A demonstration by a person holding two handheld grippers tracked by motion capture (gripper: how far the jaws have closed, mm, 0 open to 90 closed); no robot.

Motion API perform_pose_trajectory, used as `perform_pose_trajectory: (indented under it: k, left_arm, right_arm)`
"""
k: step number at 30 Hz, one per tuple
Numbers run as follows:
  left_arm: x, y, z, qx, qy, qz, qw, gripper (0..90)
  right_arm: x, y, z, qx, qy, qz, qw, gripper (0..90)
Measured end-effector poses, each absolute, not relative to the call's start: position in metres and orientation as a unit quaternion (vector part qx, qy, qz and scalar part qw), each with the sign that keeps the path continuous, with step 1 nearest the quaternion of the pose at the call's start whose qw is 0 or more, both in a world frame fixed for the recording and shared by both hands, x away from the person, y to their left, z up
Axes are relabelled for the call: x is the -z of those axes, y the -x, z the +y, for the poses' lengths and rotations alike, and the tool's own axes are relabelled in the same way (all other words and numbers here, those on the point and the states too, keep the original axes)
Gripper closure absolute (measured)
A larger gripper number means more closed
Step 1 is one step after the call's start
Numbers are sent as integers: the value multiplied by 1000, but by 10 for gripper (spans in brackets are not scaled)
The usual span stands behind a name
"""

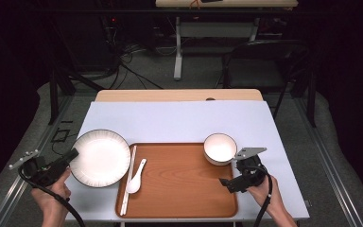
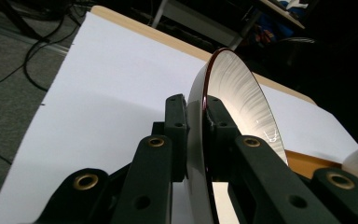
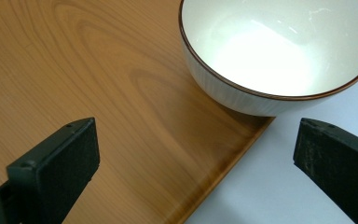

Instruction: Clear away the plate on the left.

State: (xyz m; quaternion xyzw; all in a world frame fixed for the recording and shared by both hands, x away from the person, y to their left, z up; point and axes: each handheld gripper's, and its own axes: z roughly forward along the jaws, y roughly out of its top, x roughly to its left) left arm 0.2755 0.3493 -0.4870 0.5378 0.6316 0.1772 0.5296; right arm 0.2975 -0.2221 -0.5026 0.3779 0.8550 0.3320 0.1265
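Note:
A white plate (image 1: 101, 157) with a dark rim is held at its left edge by my left gripper (image 1: 71, 155), just left of the wooden tray (image 1: 179, 189). In the left gripper view the plate (image 2: 235, 98) stands edge-on between the jaws, and my left gripper (image 2: 196, 114) is shut on its rim. A white bowl (image 1: 220, 148) sits at the tray's far right corner. My right gripper (image 1: 228, 183) hovers open over the tray's right side, near the bowl (image 3: 279, 51). Its wide-apart fingers (image 3: 58, 163) hold nothing.
Chopsticks (image 1: 128, 179) and a white spoon (image 1: 136, 177) lie along the tray's left side. A pale sheet (image 1: 179, 120) covers the table. A dark chair (image 1: 264, 66) and a desk leg (image 1: 178, 52) stand beyond the far edge.

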Motion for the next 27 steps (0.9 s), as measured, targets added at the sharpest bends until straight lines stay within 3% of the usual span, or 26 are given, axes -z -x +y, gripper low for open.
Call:
perform_pose_trajectory:
  k: [27]
  left_arm:
    - [481,-289,294,-95,-607,565,551,820]
  right_arm:
    - [500,-297,-209,-341,-366,858,119,0]
